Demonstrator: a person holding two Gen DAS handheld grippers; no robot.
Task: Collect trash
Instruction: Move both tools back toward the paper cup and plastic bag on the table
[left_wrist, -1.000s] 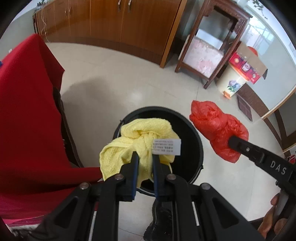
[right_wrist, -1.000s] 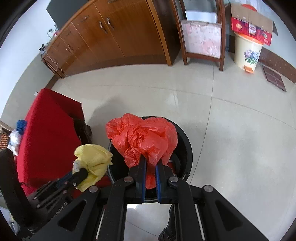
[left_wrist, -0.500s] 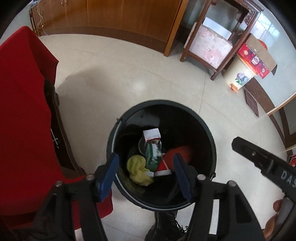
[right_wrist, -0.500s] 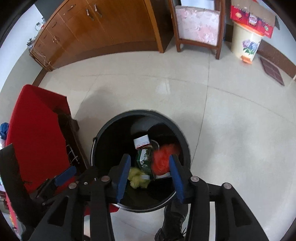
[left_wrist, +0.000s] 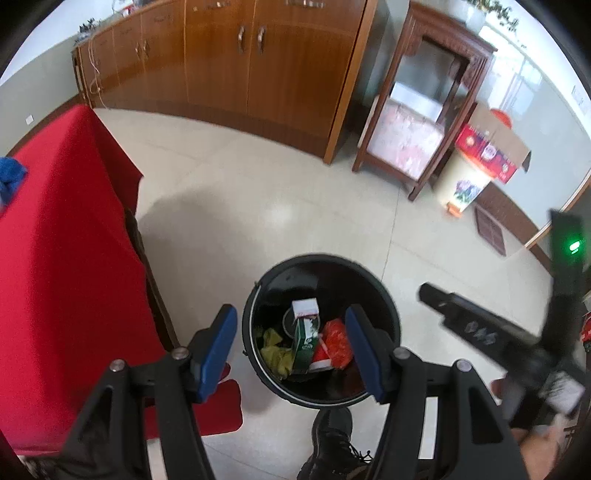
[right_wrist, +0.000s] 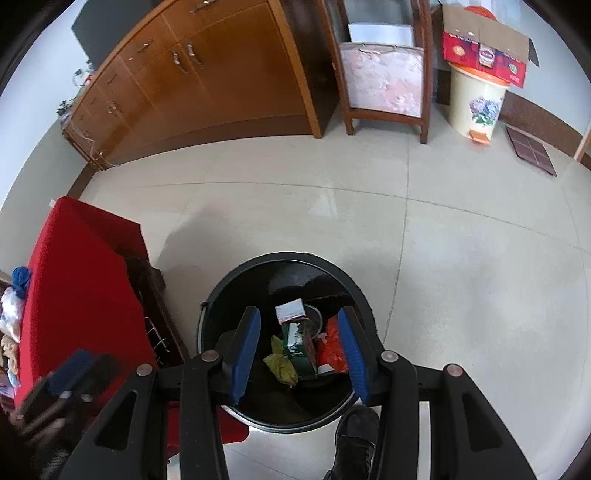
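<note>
Left gripper (left_wrist: 290, 349): jaws stand wide with nothing between the blue pads, after a recent opening. Right gripper (right_wrist: 299, 349): jaws moderately wide, likewise empty and recently opened.

Below and just ahead of both sets of jaws stands the round black plastic trash bin (left_wrist: 384, 295) on the pale tiled floor (left_wrist: 229, 221). Contents, left to right as framed between the jaws: a crumpled yellow cloth (left_wrist: 275, 350), toward the left pad; a green and white carton (left_wrist: 304, 341), upright or leaning, with a small white and red box (left_wrist: 305, 307) beyond it; a crumpled red plastic bag (left_wrist: 337, 341), toward the right pad. A round rim behind the carton cannot be identified.

Left of the jaws a surface draped in red cloth (left_wrist: 66, 258) is cut off by the frame edge; a blue item on it is only partly seen. A black shoe (left_wrist: 332, 439) shows below the bin, partly hidden. In the left view the right gripper is blurred.
</note>
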